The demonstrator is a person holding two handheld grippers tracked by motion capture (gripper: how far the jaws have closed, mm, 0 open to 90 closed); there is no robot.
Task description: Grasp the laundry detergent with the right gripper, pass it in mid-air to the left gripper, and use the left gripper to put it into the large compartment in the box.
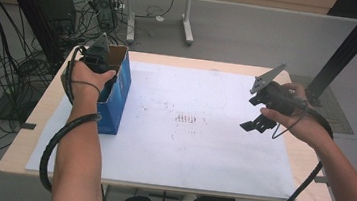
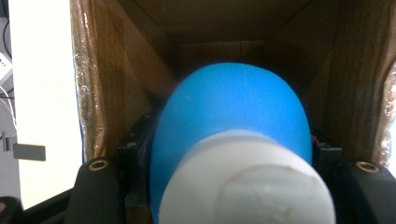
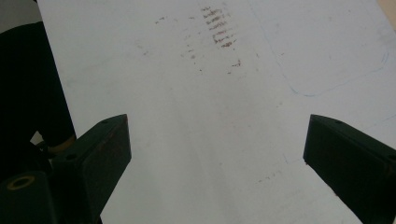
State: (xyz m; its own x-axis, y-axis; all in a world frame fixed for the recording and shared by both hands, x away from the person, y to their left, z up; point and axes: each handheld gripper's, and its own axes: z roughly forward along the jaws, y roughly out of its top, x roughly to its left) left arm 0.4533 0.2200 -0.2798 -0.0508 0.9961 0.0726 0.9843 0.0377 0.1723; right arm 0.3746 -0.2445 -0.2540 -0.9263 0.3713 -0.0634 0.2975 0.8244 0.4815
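A blue bottle [image 2: 233,107] with a white cap [image 2: 254,186] sits between the jaws of my left gripper [image 1: 96,57], which is shut on it. The bottle points into a blue box [image 1: 117,101] with brown cardboard walls [image 2: 123,88], standing open-topped at the table's left edge. The gripper reaches down into the box's mouth, so its fingertips are hidden in the high view. My right gripper [image 1: 256,124] hovers over the right side of the table with its jaws wide open and nothing between them [image 3: 215,154].
A white sheet [image 1: 186,146] with faint brown marks [image 1: 186,118] and a thin blue outline covers most of the wooden table [image 1: 19,156]. Cables and equipment lie on the floor beyond the far left. A black post [image 1: 353,43] stands at the far right.
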